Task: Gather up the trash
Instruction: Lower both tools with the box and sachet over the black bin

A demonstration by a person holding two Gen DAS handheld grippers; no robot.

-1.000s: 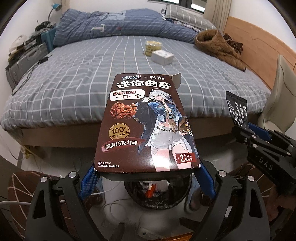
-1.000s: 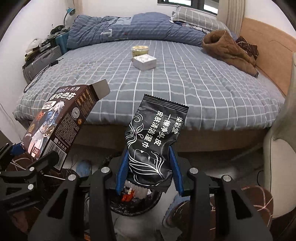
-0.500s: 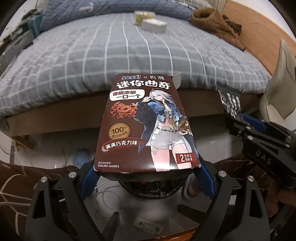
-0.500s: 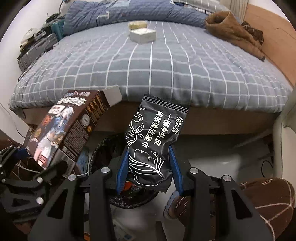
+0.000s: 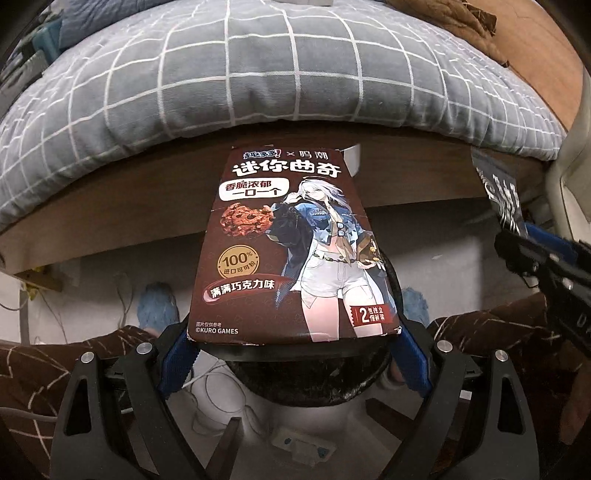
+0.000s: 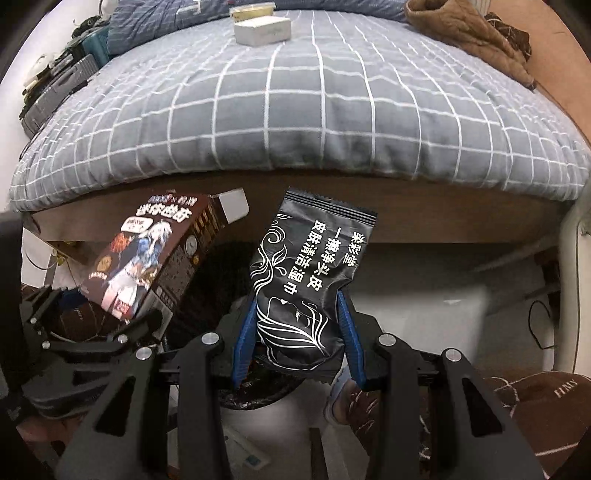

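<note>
The left tongs (image 5: pixel 295 363) stand wide but pinch the near end of a brown cardboard cookie box printed with a cartoon figure (image 5: pixel 295 251), its blue pads pressed to the box's two sides. The right tongs (image 6: pixel 299 339) pinch the lower half of a crinkled black foil wipe packet with white lettering (image 6: pixel 310 280), which stands up from the pads and leans slightly. Both tongs point steeply down, side by side, above a round black waste bin lined with a dark bag (image 5: pixel 314 380) that stands on the pale floor just before the bed frame.

To do the drop well, I judge each piece should hang fully over the bin's mouth before the pads part. The box is long and its open far flap (image 6: pixel 231 205) reaches toward the bed, so tipping that end downward first would help it slide in rather than bridge the rim. The packet is light and may cling to a pad; spreading wide should free it.

The bin's inside is mostly hidden by the held items; only dark liner and a hint of something reddish show, so how full it is I cannot tell. On the grey checked bedspread (image 6: pixel 295 110) a small white box (image 6: pixel 262 31) and a yellowish tub (image 6: pixel 251 9) behind it are left, well apart from the bin.
</note>
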